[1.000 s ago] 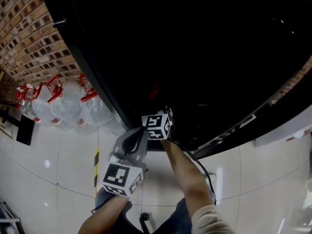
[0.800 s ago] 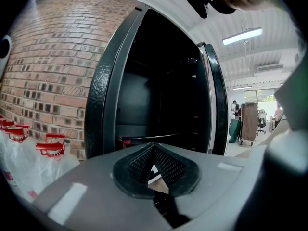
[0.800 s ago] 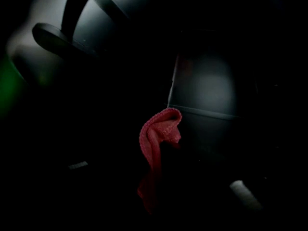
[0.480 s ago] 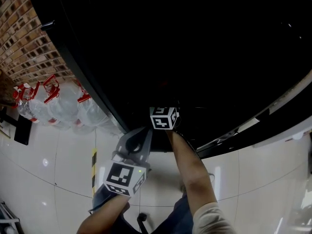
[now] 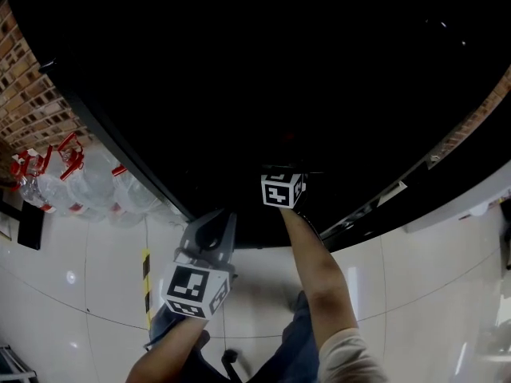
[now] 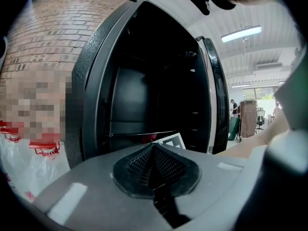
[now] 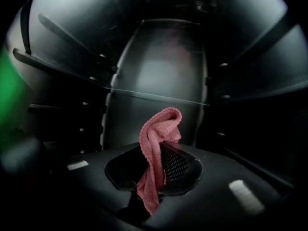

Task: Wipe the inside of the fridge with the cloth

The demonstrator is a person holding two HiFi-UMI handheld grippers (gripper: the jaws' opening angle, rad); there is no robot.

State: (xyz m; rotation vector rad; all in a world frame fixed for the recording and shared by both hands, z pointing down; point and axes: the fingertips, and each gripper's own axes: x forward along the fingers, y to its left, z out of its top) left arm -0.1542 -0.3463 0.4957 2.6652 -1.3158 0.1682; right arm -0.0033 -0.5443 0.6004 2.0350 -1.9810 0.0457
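The black fridge (image 5: pixel 263 78) stands open, its inside very dark in the head view. My right gripper (image 7: pixel 156 150) reaches inside it, shut on a pink cloth (image 7: pixel 155 143) that sticks up between the jaws and hangs down in front. A glass shelf edge (image 7: pixel 159 96) crosses ahead of the cloth, with the grey back wall (image 7: pixel 161 76) behind it. The right gripper's marker cube (image 5: pixel 283 190) shows at the fridge opening. My left gripper (image 6: pixel 153 150) is shut and holds nothing; it hangs outside the fridge, lower left of the right one (image 5: pixel 214 228).
Clear water bottles with red handles (image 5: pixel 96 186) stand on the tiled floor left of the fridge, against a brick wall (image 5: pixel 28 110). The open fridge door (image 6: pixel 216 90) stands at the right. Black-yellow tape (image 5: pixel 146 282) marks the floor.
My right gripper has moved up and to the right, deeper into the fridge with the cloth. The left gripper has stayed about where it was.
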